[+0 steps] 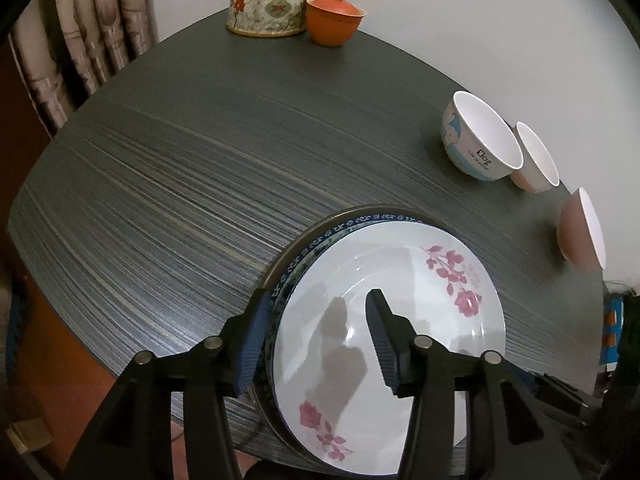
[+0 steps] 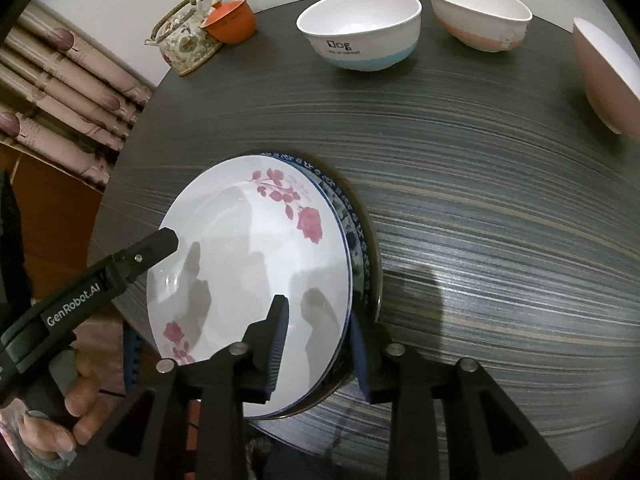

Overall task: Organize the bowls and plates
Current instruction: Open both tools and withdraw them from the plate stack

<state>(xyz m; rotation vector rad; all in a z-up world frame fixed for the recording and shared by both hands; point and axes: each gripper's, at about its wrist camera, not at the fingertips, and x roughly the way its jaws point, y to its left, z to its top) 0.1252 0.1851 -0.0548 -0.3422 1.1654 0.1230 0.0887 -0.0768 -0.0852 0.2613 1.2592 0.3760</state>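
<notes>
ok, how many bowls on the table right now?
3, all along the far edge: the blue-banded "Dog" bowl, a pink-banded bowl right of it, and a pink bowl at the far right, cut off by the frame. More may sit out of view.

Dim indoor light falls from above on a dark striped table (image 1: 160, 184), with both fisheye views bending its edges into curves and black vignettes filling the corners. The glossy white plate (image 1: 384, 320) mirrors grey gripper shapes and pale glare patches. A soft shadow lies on the table right of the plate in the right wrist view. A pink bowl (image 2: 600, 76) at the far right edge is smeared and stretched.
</notes>
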